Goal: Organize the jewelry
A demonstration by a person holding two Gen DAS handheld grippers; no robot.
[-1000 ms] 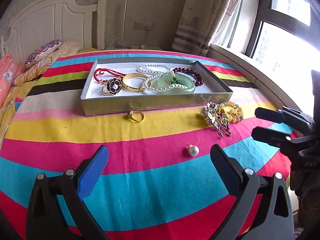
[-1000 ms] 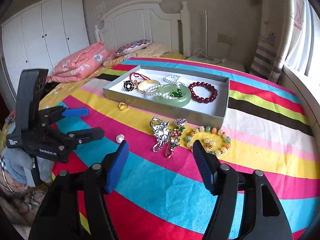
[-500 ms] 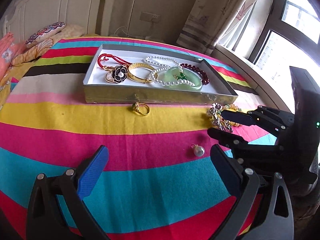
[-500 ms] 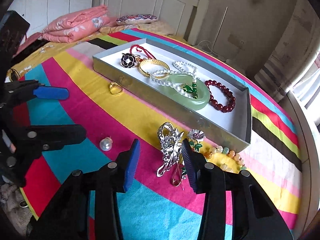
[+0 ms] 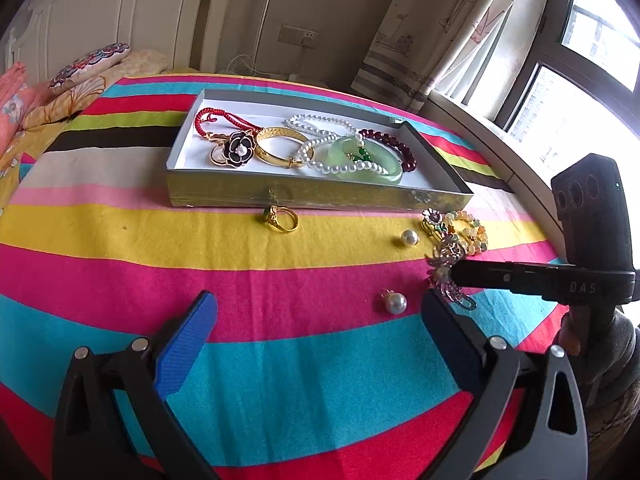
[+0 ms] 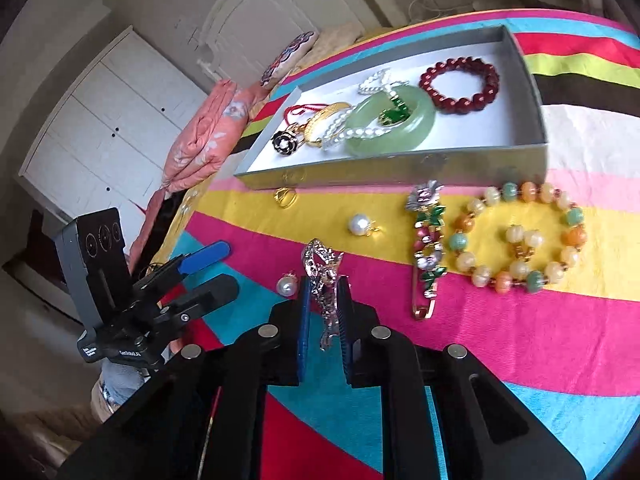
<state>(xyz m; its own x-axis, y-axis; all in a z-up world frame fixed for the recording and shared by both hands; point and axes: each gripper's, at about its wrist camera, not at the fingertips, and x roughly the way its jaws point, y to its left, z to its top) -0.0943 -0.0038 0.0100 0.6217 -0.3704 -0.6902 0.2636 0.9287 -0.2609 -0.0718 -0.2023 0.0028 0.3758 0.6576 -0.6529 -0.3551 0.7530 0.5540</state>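
Observation:
A silver brooch (image 6: pixel 322 264) lies on the striped bedspread between the pads of my right gripper (image 6: pixel 323 286), whose jaws are closing and touch it on both sides. From the left wrist view the right gripper (image 5: pixel 452 274) covers part of the silver brooch (image 5: pixel 442 262). My left gripper (image 5: pixel 320 304) hovers open over the spread with nothing between its fingers. The grey tray (image 5: pixel 320 196) holds a jade bangle, pearl strands, a red bead bracelet, a gold bangle and a black flower pin. A gold ring (image 5: pixel 282 218) lies just in front of the tray.
Two pearl earrings (image 6: pixel 287 285) (image 6: pixel 359 225), a flower pin (image 6: pixel 426 240) and a pastel bead bracelet (image 6: pixel 520 236) lie loose near the brooch. Pillows and a headboard stand behind the tray. A window sill runs along the bed's right side.
My right gripper dropped toward the silver brooch, rolled, and its jaws narrowed around it. A second pearl earring now shows beside the brooch. The left gripper stayed open, almost still.

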